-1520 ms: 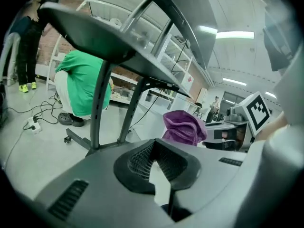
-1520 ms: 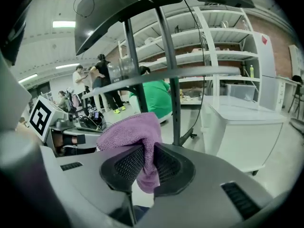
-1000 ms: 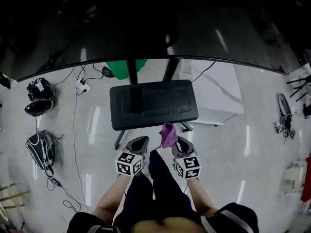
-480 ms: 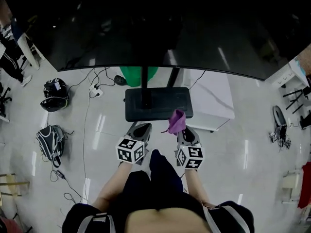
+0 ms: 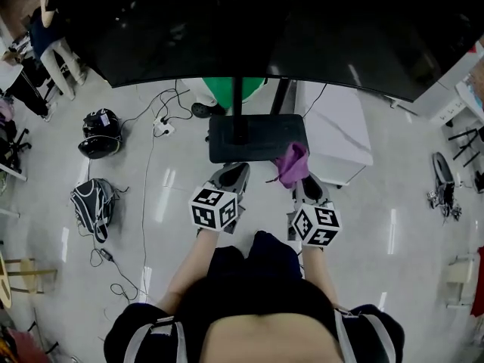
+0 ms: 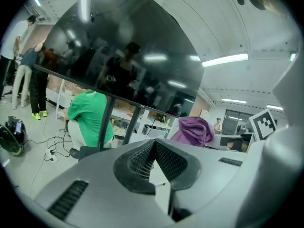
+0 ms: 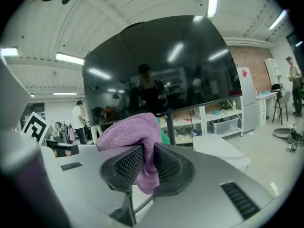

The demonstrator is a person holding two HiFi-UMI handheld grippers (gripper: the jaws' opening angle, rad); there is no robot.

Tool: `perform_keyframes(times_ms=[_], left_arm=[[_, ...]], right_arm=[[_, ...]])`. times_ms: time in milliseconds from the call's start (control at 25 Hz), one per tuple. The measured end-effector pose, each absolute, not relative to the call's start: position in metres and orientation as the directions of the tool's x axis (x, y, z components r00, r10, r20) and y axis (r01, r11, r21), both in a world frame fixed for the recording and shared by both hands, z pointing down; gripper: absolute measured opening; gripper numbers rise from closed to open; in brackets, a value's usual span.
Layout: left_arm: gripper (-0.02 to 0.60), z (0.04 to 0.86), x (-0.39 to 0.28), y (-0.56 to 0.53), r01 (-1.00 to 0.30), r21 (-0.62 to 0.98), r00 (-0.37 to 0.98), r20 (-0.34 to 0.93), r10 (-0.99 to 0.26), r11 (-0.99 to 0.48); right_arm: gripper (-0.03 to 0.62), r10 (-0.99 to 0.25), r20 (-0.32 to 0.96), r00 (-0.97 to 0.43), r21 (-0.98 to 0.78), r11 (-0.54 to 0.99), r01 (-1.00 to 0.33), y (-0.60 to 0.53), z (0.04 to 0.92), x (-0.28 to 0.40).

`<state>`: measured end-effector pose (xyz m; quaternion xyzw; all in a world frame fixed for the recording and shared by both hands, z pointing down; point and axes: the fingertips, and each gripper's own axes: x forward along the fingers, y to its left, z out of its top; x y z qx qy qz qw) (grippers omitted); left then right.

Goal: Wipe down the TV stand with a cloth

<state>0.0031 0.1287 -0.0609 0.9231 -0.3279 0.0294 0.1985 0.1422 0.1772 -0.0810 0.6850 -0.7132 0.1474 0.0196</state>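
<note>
Your left claw hangs just short of the near edge of the TV stand base, pads pressed together with nothing between them. The base is a flat black plate on the floor. Its long axis runs side to side across your view, and its poles rise from the far side up to the big screen. Over the near right corner is the purple cloth, pinched in your right claw. It's a bunched mound on top with a short tail drooping below the pads, pointing forward at the stand. Whether it touches the plate, I can't tell. Careful: that's a small bite on a wad, so a hard drag could pull it free. Go too low and bare claw tips scrape the plate. Lift carelessly and you may knock the screen overhead.
</note>
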Motion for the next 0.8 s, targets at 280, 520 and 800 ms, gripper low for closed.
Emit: perform_keyframes(times_ms=[280, 520, 800], left_arm=[[0.006, -0.07, 0.029, 0.126, -0.623, 0.345, 0.778, 0.181, -0.602, -0.702], [0.006, -0.07, 0.063, 0.124, -0.62, 0.329, 0.782, 0.19, -0.593, -0.712], [0.006, -0.069, 0.088, 0.104, -0.615, 0.32, 0.786, 0.178, -0.592, -0.721]], right_arm=[[0.069, -0.97, 0.238, -0.051, -0.157, 0.013, -0.988, 0.171, -0.088, 0.177], [0.069, -0.973, 0.216, -0.075, -0.175, 0.037, -0.984, 0.17, -0.094, 0.202], [0.069, -0.972, 0.211, -0.106, -0.154, 0.074, -0.985, 0.153, -0.087, 0.216]])
